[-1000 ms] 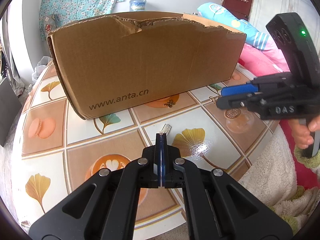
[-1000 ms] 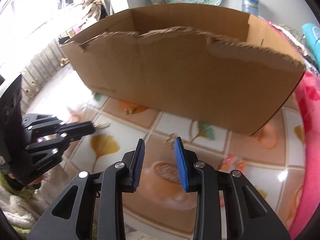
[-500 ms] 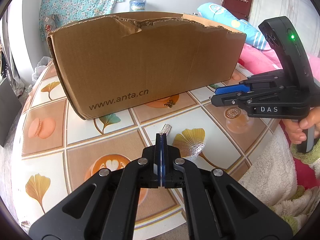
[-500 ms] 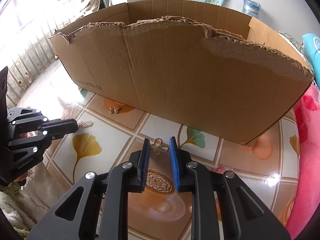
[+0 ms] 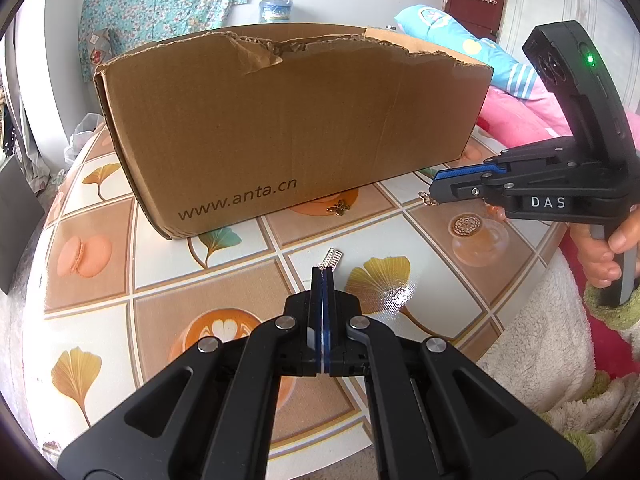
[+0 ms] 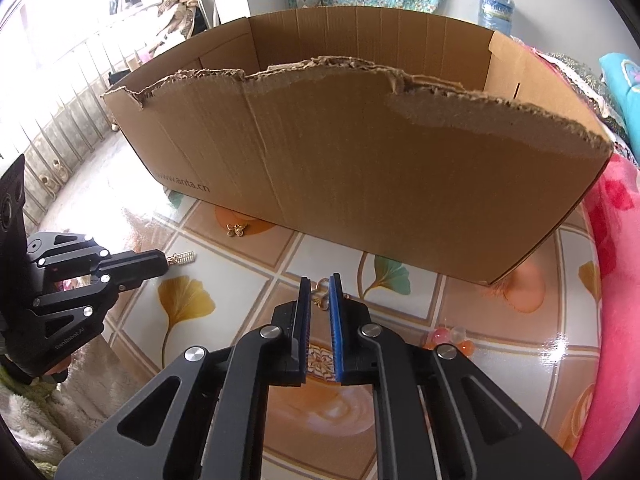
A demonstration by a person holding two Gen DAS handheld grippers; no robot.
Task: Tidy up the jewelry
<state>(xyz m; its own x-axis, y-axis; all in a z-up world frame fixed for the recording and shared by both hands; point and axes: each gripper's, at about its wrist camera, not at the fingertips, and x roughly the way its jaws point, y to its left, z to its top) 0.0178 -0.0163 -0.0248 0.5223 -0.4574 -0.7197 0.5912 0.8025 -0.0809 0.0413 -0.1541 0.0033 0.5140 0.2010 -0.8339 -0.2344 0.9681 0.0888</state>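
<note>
A: Two pieces are in your grippers' reach now. Your left gripper (image 5: 322, 276), low in the middle of its own view, is clenched on a small silver ladder-shaped charm (image 5: 331, 259); the charm sticks out past the fingertips, above the tablecloth (image 5: 92, 312).

B: And the right one?

A: Your right gripper (image 6: 319, 292) is closing. A small gold clasp-like piece (image 6: 320, 294) sits between the blue pads (image 6: 335, 312), in the lower middle of that view, but I cannot tell if the pads press on it already. From the left view the same piece (image 5: 426, 199) shows just at the tip of the right gripper (image 5: 436, 196), at the right side of the frame.

B: So which step is this?

A: I judge it is the pick-up of the second piece, with the first one already held. A gold butterfly charm (image 6: 237, 229) lies on the cloth close to the front wall of the cardboard box (image 6: 360, 168), left of centre, and some small orange and clear beads (image 6: 450, 337) lie at the lower right.

B: What does the next move ask?

A: Finish the squeeze gently, because the piece is thin and can slip out sideways. Then lift straight, and carry it over the torn front edge of the box, which I suppose is the place for the jewelry.
</note>
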